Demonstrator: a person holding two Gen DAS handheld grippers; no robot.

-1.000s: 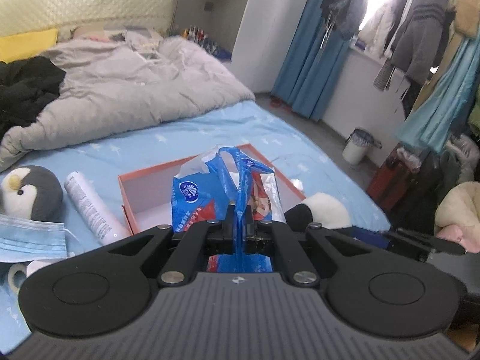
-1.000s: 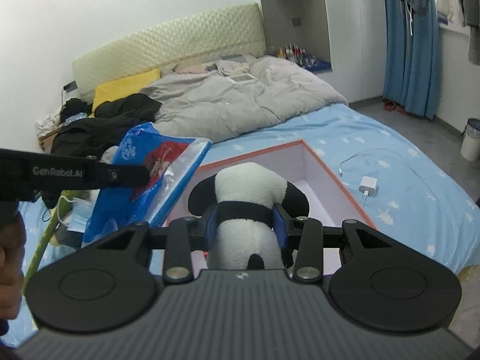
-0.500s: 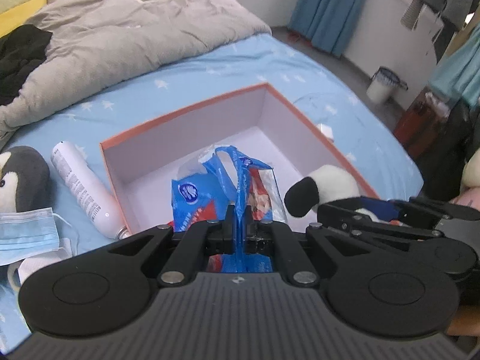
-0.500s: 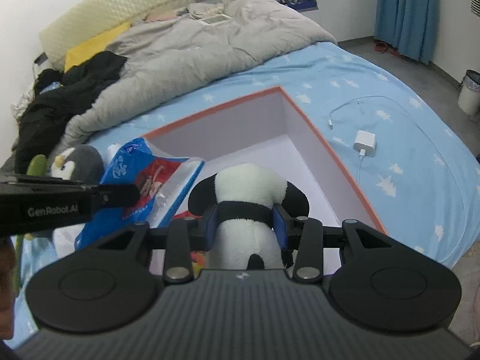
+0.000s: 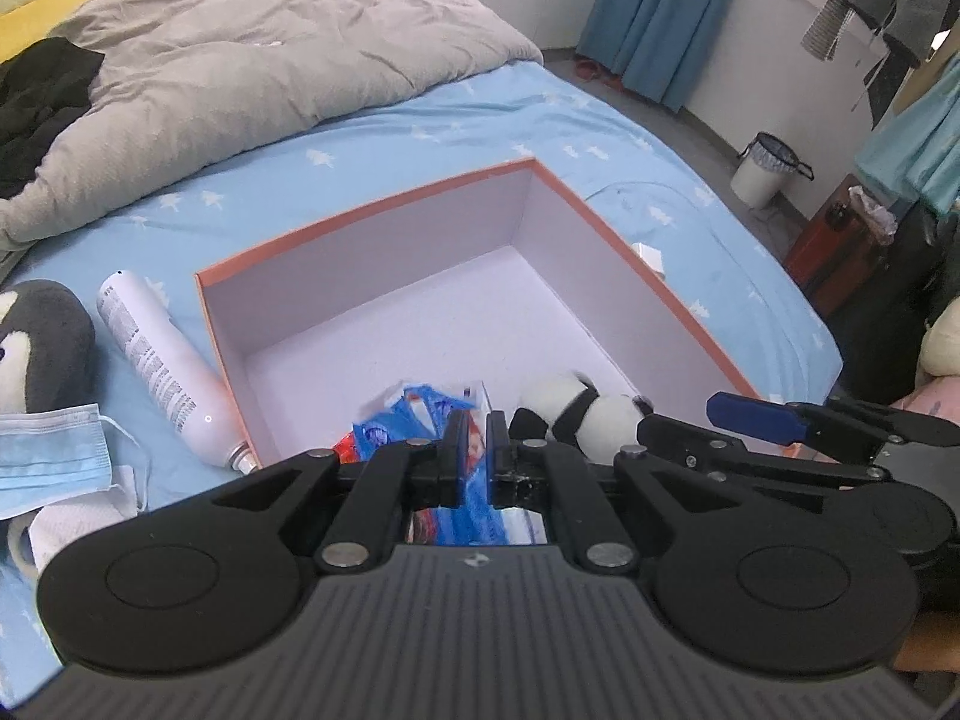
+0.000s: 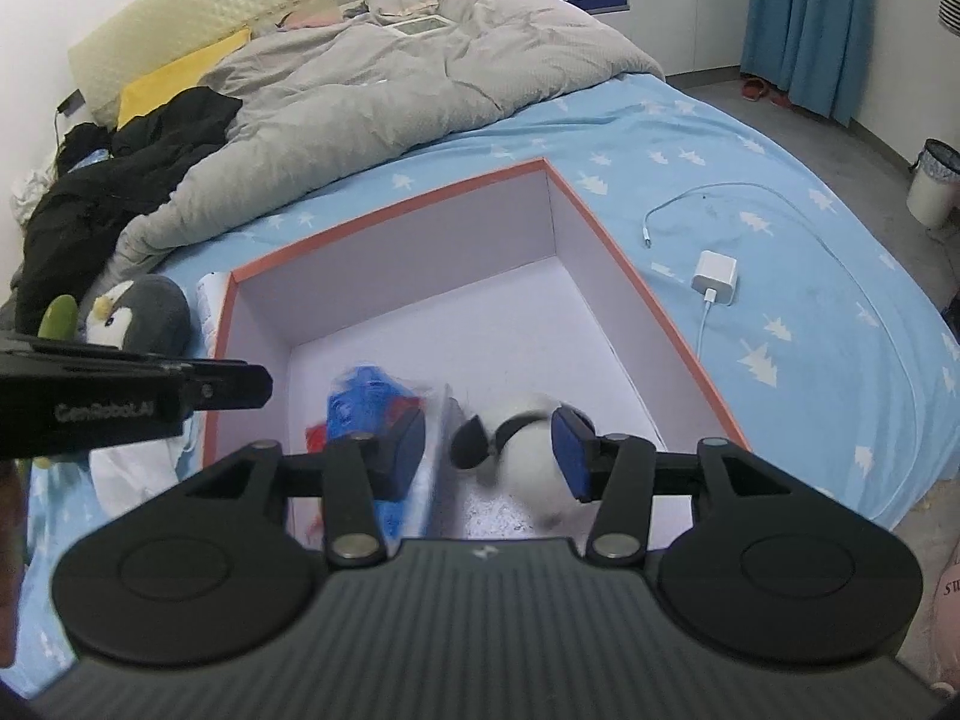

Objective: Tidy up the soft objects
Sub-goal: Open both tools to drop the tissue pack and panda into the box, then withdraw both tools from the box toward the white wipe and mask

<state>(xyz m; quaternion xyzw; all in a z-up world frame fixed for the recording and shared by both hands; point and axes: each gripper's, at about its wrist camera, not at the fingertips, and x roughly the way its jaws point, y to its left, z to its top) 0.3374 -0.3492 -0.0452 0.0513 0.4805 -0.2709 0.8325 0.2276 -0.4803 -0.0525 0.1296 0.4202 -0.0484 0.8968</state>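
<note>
Setting: we look down from both claws into an open box (image 5: pixel 384 210) with an orange rim and pale inner walls, lying on a blue bed sheet (image 6: pixel 780 324) printed with small white trees.
Left claw (image 5: pixel 474 450): its fingers stand almost together, with a narrow gap; the blue and red tissue pack (image 5: pixel 420 420) shows in and below that gap. We cannot tell whether the pads press on it.
Tissue pack: inside the box, at its near edge, directly under the left claw.
Right claw (image 6: pixel 489 456): its jaws have just been opening and now stand well apart; the panda toy (image 6: pixel 528 450) sits loose between the blue pads, blurred, nearer the right-hand pad.
Panda toy: inside the box, just to the right of the tissue pack.
Left of the left claw: a white spray can (image 5: pixel 162 360) lies against the outside of the box; further left a grey penguin toy (image 5: pixel 42 342) and a blue face mask (image 5: pixel 48 456).
Right of the right claw: a white charger (image 6: pixel 714 276) with its cable lies on the sheet.
Beyond the box: a rumpled grey duvet (image 6: pixel 372 84).
</note>
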